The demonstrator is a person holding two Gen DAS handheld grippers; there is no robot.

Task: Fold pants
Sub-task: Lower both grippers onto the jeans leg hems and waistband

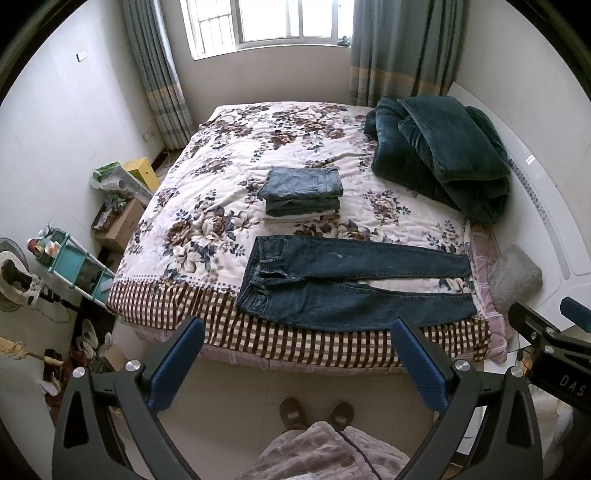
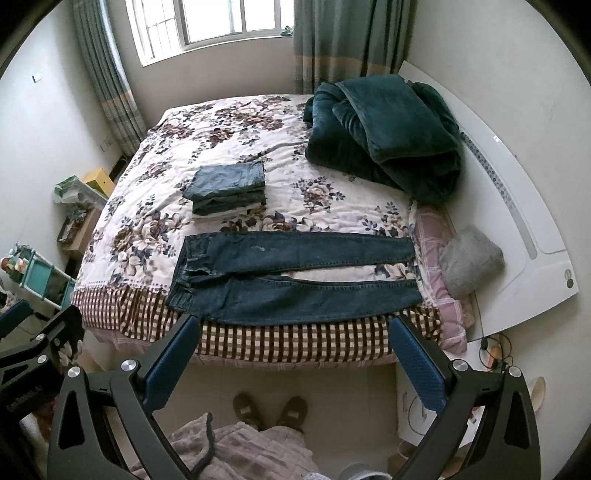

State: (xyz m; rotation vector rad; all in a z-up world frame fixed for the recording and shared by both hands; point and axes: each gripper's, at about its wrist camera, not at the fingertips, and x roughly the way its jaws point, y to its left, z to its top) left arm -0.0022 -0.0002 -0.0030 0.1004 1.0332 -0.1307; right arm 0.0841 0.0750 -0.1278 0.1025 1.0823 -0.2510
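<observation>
Person: stands at the near side of the bed, brown slippers (image 1: pixel 316 412) on the tiled floor, a quilted pinkish garment at the bottom edge of both views.
Left gripper (image 1: pixel 299 360): held in the air short of the bed, jaws spread wide, blue pads (image 1: pixel 177 363) bare, nothing held.
Right gripper (image 2: pixel 295 358): level with the left one, also wide open and empty, hovering short of the bed's near edge.
Pants (image 1: pixel 347 282): dark blue jeans spread flat along the near edge of the bed, waistband to the left, both legs running right, a narrow strip of bedspread showing between them.
Bed (image 1: pixel 229 177): covered by a floral bedspread with a brown checked border hanging over the near side.
Folded stack (image 1: pixel 301 194): jeans already folded, piled just beyond the spread pants, near the middle of the bed.
Grey cushion (image 2: pixel 471 260): at the right edge of the bed, past the pant cuffs.
Green blanket (image 1: pixel 441 157): bundled at the far right corner, against the white headboard (image 1: pixel 546 206).
Far wall: a bright window (image 1: pixel 266 22) flanked by grey-green curtains.
</observation>
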